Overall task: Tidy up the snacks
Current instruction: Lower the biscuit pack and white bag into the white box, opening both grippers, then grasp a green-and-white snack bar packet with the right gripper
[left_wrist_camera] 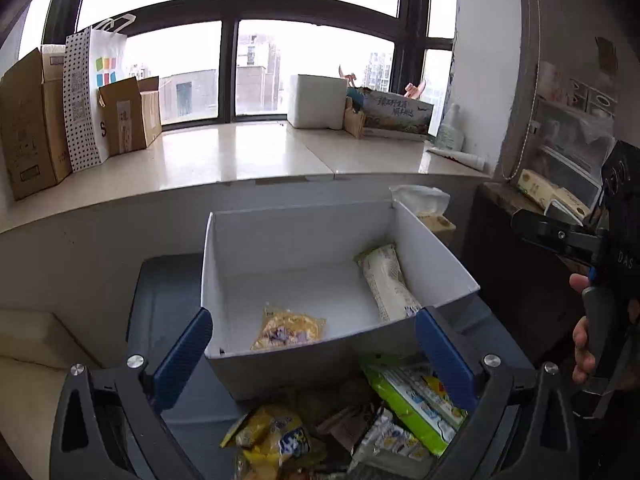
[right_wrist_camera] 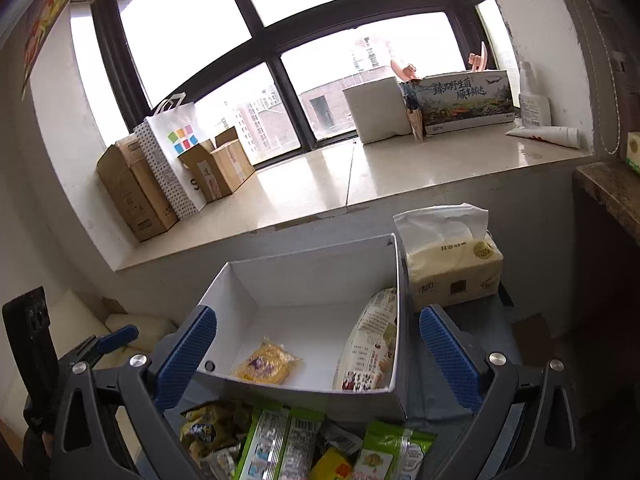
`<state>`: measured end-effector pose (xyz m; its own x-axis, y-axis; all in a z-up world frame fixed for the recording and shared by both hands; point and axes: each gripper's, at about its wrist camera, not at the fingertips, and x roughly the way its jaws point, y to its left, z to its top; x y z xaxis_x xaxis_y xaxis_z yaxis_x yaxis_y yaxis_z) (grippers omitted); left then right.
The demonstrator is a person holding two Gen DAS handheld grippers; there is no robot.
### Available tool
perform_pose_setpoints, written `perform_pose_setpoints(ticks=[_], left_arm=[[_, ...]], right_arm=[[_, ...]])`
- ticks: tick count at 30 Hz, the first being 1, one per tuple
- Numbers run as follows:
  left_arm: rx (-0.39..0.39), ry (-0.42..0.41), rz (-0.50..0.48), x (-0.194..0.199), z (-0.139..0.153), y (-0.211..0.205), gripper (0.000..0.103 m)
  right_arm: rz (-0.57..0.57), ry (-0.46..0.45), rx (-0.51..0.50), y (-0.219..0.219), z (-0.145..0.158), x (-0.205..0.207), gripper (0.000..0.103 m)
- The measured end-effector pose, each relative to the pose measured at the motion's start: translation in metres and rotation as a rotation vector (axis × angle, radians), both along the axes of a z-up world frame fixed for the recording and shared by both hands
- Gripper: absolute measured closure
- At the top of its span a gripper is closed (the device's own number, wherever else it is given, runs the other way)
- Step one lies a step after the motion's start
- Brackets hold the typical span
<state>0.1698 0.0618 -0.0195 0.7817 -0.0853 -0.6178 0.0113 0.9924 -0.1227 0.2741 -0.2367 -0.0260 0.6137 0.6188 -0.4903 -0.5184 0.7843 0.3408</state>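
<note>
An open white box (left_wrist_camera: 304,236) (right_wrist_camera: 320,268) stands on a dark grey surface. Inside lie a small yellow snack packet (left_wrist_camera: 289,329) (right_wrist_camera: 266,362) near the front and a long white snack pack (left_wrist_camera: 390,288) (right_wrist_camera: 370,344) along the right wall. In front of the box is a heap of loose snacks: yellow bags (left_wrist_camera: 272,436) (right_wrist_camera: 208,428) and green-and-white packs (left_wrist_camera: 416,404) (right_wrist_camera: 276,440). My left gripper (left_wrist_camera: 314,350) is open over the box's front edge, nothing between its blue pads. My right gripper (right_wrist_camera: 318,354) is open too, empty, also seen at the right edge (left_wrist_camera: 552,232).
A tissue pack (right_wrist_camera: 452,268) (left_wrist_camera: 420,196) stands right of the box. The stone windowsill (left_wrist_camera: 240,160) (right_wrist_camera: 360,184) behind holds cardboard boxes (left_wrist_camera: 28,124), a dotted paper bag (left_wrist_camera: 88,96), a white box (left_wrist_camera: 316,100) and a printed carton (right_wrist_camera: 464,100). A dark cabinet (left_wrist_camera: 520,264) is at right.
</note>
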Motion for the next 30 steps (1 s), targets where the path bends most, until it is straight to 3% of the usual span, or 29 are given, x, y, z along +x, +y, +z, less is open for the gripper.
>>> perform_pose_setpoints(ticks=[3,7,11,17,27,29,30], left_arm=[[-0.006,-0.008,-0.015,-0.041,0.000,-0.009,0.000],[0.024,-0.007,0.007,-0.085,-0.007,-0.022,0.000],[-0.018,0.023,0.018,-0.111,-0.025,-0.025,0.000],[-0.053,0.051,0.054,-0.126,-0.047,-0.017,0.000],[-0.113,0.046,0.063,-0.131,-0.053,-0.003,0.000],[-0.116,0.055,0.067,-0.129,-0.056,-0.003,0.000],[-0.113,0.059,0.071,-0.129,-0.057,-0.003,0.000]], right_arm=[[0.099,0.040,-0.011,-0.002,-0.013,-0.039,0.000],[0.183,0.200,0.017,-0.002,-0.047,-0.070,0.000],[0.178,0.272,0.004,0.003,-0.078,-0.079,0.000],[0.215,0.358,-0.022,0.028,-0.104,-0.064,0.000],[0.218,0.487,-0.052,0.061,-0.143,-0.018,0.000],[0.214,0.487,-0.098,0.066,-0.149,-0.019,0.000],[0.211,0.480,-0.114,0.067,-0.151,-0.020,0.005]])
